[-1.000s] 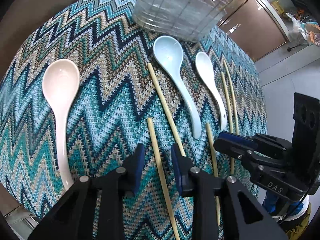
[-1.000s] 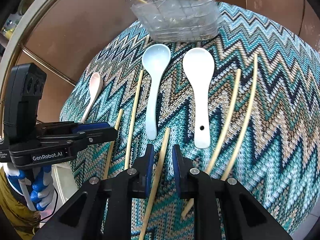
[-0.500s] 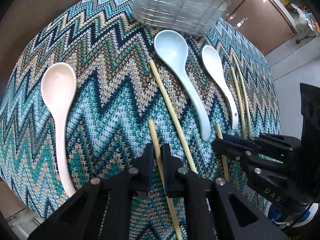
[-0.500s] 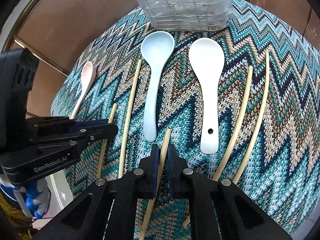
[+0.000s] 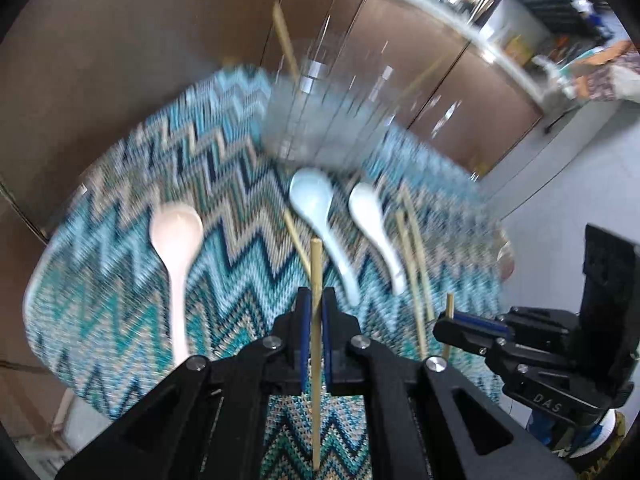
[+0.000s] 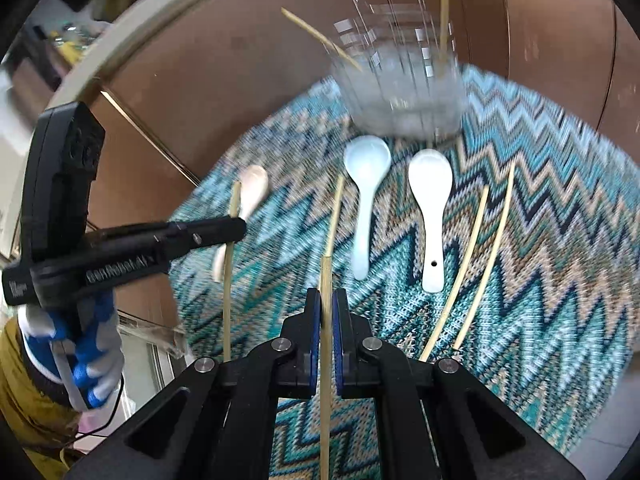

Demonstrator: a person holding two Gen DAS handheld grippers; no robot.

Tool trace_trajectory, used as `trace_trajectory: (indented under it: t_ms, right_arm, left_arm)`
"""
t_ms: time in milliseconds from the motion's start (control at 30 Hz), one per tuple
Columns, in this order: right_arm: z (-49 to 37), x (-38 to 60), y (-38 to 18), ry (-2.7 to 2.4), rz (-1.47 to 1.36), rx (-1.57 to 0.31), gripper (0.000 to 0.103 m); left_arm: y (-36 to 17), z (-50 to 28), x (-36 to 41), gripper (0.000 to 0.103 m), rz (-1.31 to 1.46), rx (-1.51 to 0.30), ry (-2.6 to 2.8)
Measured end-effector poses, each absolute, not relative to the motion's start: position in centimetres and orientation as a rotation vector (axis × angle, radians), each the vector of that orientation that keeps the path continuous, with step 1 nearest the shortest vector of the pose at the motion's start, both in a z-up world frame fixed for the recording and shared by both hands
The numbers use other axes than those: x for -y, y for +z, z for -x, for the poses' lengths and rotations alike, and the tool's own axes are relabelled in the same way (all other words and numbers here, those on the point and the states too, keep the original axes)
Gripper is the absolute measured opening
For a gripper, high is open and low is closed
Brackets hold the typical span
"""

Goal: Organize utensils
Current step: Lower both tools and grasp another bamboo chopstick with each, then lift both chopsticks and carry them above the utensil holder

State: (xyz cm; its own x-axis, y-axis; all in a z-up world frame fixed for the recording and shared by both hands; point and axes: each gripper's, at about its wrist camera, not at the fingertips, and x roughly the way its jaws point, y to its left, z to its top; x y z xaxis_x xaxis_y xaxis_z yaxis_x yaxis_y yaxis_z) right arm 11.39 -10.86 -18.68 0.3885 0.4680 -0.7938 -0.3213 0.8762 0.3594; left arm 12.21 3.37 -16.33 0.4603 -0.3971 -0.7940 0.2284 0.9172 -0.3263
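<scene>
My left gripper (image 5: 315,300) is shut on a bamboo chopstick (image 5: 316,268) and holds it lifted off the zigzag cloth. My right gripper (image 6: 327,300) is shut on another chopstick (image 6: 326,276), also lifted. Each gripper shows in the other's view: the right one (image 5: 448,322) and the left one (image 6: 236,228). On the cloth lie a pink spoon (image 5: 178,236), a light blue spoon (image 5: 316,204), a white spoon (image 5: 370,216) and more chopsticks (image 6: 476,236). A clear holder (image 6: 404,92) with two chopsticks in it stands at the far side.
The round table under the zigzag cloth (image 5: 120,272) drops off on the left and right. Brown cabinet doors (image 5: 180,20) stand behind the holder. One chopstick (image 6: 334,216) lies left of the blue spoon.
Both grippers have risen off the cloth, each with its chopstick gripped, and the views now tilt up towards the holder. One second ago both stood open around the chopsticks.
</scene>
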Motion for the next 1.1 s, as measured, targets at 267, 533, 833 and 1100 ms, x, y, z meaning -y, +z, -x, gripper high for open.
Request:
trace_trajectory:
  t_ms: [267, 533, 833, 1100]
  right_arm:
    - [-7.5, 10.8, -12.5, 0.491, -0.12, -0.864, 0.006]
    - [-5.5, 11.0, -7.8, 0.462, -0.112, -0.72, 0.006]
    - [-5.5, 11.7, -5.8, 0.456, -0.139, -0.633, 0.006]
    - [-5.8, 11.7, -4.6, 0.47, -0.143, -0.572, 0.006]
  left_arm:
    - [-9.5, -9.1, -7.2, 0.005, 0.188, -0.823, -0.404]
    - [-5.1, -7.5, -9.3, 0.005, 0.195, -0.687, -0.385]
    - [-2.8, -6.9, -10.1, 0.005, 0.193, -0.601, -0.358]
    - [-2.2, -7.5, -9.4, 0.005, 0.179, -0.567, -0.355]
